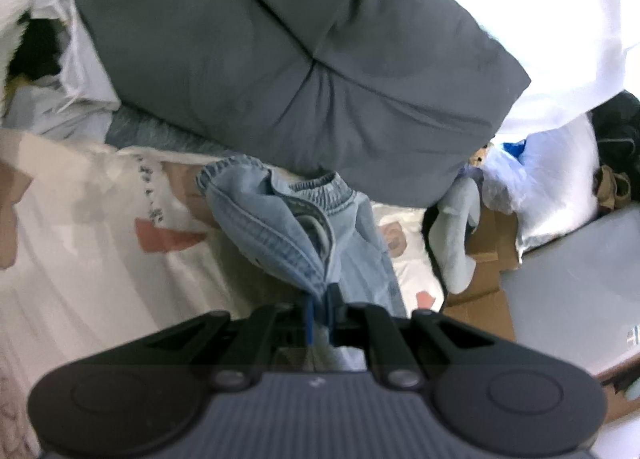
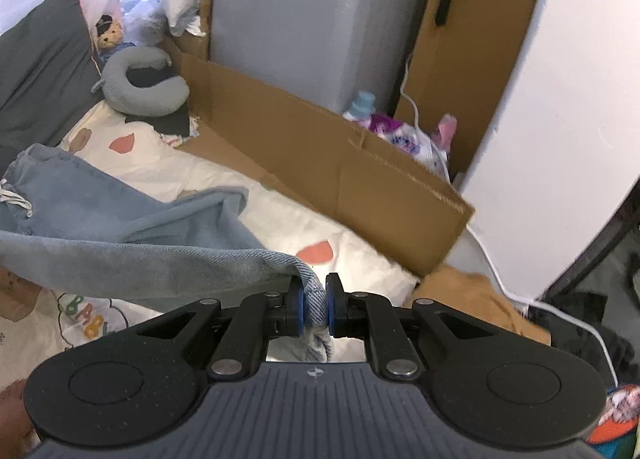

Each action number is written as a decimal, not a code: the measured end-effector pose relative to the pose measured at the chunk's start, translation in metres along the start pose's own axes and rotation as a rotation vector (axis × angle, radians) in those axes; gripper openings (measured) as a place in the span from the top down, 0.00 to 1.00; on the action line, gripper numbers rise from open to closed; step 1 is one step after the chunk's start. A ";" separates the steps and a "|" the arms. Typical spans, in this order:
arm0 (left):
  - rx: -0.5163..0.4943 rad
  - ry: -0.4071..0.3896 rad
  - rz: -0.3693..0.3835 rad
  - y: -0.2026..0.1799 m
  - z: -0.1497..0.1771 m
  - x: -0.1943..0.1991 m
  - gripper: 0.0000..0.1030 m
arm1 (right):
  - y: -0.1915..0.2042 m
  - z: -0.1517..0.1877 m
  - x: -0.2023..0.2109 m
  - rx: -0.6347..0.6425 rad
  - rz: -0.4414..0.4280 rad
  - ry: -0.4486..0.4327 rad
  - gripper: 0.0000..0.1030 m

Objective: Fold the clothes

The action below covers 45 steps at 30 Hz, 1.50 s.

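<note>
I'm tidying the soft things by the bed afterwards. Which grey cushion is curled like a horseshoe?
The neck pillow, lying on the patterned sheet next to the cardboard. It bends round an open middle; the other, dark grey pillow is a broad, flat rectangle.

L gripper point(image 1: 319, 305): jaws nearly shut, pinching denim edge at lower centre of frame, pointing downward. R gripper point(image 2: 315, 305): blue pads point(image 2: 297, 309) clamped on denim hem, lower centre, also angled down.
</note>
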<state>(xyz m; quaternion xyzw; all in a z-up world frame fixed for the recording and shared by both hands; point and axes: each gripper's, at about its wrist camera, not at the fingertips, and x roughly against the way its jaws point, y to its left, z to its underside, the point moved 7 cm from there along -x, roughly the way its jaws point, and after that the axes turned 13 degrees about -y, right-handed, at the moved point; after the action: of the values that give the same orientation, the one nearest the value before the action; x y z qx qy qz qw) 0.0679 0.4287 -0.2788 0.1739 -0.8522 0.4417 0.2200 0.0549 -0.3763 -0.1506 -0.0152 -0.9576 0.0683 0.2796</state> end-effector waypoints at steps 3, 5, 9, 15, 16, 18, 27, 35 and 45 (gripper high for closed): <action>-0.007 0.023 -0.052 0.020 0.010 0.001 0.94 | -0.004 0.026 0.001 -0.036 -0.006 0.063 0.88; -0.011 0.039 -0.087 0.033 0.017 0.001 0.94 | -0.005 0.045 0.004 -0.057 -0.014 0.100 0.86; -0.090 0.090 -0.143 0.044 0.026 -0.004 0.93 | -0.004 0.087 0.013 -0.099 -0.033 0.185 0.80; -0.098 0.157 -0.201 0.054 0.034 -0.006 0.89 | -0.014 0.128 0.038 -0.183 0.004 0.232 0.78; -0.100 0.157 -0.210 0.053 0.034 -0.004 0.88 | -0.017 0.131 0.043 -0.201 0.007 0.233 0.77; -0.100 0.154 -0.219 0.049 0.031 0.001 0.82 | -0.020 0.132 0.048 -0.233 -0.001 0.221 0.76; -0.157 0.131 -0.217 -0.001 -0.005 0.035 0.47 | -0.026 0.094 0.045 -0.326 -0.076 0.082 0.60; -0.207 0.066 -0.188 -0.046 -0.047 0.076 0.39 | -0.026 0.000 0.007 -0.280 -0.181 -0.022 0.60; -0.200 0.028 -0.175 -0.065 -0.069 0.117 0.39 | 0.021 -0.165 -0.005 -0.098 -0.349 -0.151 0.55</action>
<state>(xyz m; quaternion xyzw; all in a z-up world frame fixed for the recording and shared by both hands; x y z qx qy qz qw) 0.0159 0.4385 -0.1377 0.2185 -0.8704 0.3359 0.2860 0.1475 -0.3357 -0.0185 0.1424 -0.9662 -0.0271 0.2133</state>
